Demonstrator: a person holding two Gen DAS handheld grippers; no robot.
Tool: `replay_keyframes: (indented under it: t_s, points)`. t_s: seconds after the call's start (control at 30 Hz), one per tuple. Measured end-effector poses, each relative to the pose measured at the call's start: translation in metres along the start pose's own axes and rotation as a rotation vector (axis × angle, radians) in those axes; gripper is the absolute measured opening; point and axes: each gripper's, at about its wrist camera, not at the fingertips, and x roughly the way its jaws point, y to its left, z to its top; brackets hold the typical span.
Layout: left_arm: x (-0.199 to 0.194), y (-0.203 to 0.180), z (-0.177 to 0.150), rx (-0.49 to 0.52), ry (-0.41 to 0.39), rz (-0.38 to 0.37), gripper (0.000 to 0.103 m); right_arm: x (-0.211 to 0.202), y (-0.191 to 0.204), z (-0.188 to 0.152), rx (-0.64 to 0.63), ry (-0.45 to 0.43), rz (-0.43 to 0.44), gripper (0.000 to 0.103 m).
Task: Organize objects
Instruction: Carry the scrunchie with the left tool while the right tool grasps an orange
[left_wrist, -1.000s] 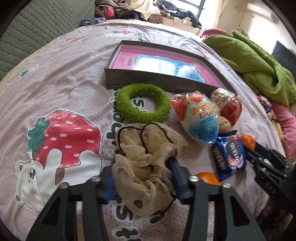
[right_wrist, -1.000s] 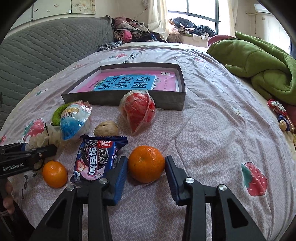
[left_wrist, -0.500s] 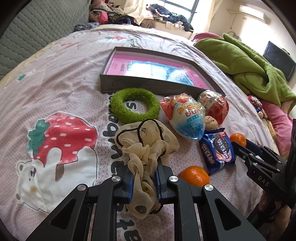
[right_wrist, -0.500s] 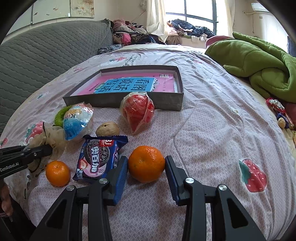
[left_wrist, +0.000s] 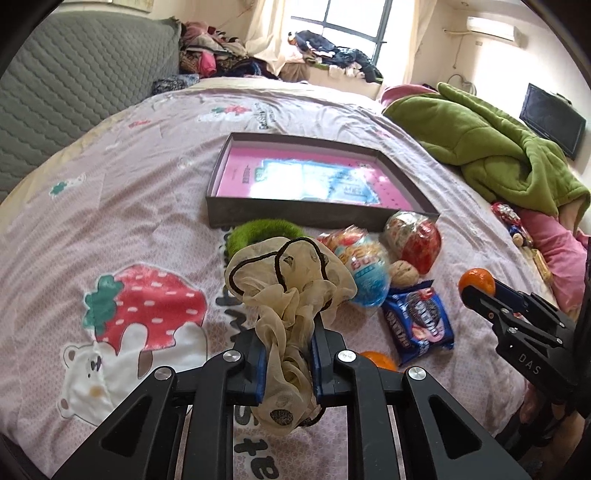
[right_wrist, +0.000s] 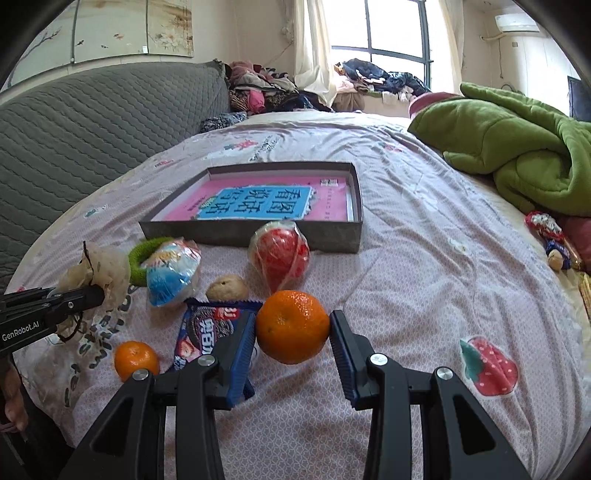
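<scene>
My left gripper (left_wrist: 287, 354) is shut on a beige sheer scrunchie (left_wrist: 291, 291) and holds it lifted above the bedspread; it also shows in the right wrist view (right_wrist: 99, 273). My right gripper (right_wrist: 292, 338) is shut on an orange tangerine (right_wrist: 292, 325), raised off the bed; that tangerine shows in the left wrist view (left_wrist: 476, 282). A grey shallow box (right_wrist: 258, 232) with a pink and blue card inside lies farther back. A second tangerine (right_wrist: 136, 360), a blue cookie pack (right_wrist: 207, 332), a walnut (right_wrist: 226, 288), a green ring (left_wrist: 258, 232) and two wrapped snacks (right_wrist: 171, 271) (right_wrist: 280, 254) lie between.
A green blanket (right_wrist: 517, 147) is piled at the right. Small toys (right_wrist: 552, 240) lie by the bed's right edge. A grey quilted headboard (right_wrist: 92, 122) stands at the left. Clothes are heaped by the window at the back.
My left gripper closed on the scrunchie and lifted it off the bed. My right gripper closed on the tangerine and raised it a little.
</scene>
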Motion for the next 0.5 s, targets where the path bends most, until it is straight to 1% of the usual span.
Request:
replay_keyframes:
  t_s: [0.3, 0.5]
  points:
    - [-0.006, -0.008, 0.019, 0.042, -0.038, 0.005, 0.018, -0.001, 0.003, 0.017, -0.009, -0.027, 0.016, 0.041]
    - [0.002, -0.008, 0.035, 0.056, -0.048, 0.002, 0.018, 0.003, 0.002, 0.031, -0.011, -0.043, 0.025, 0.041]
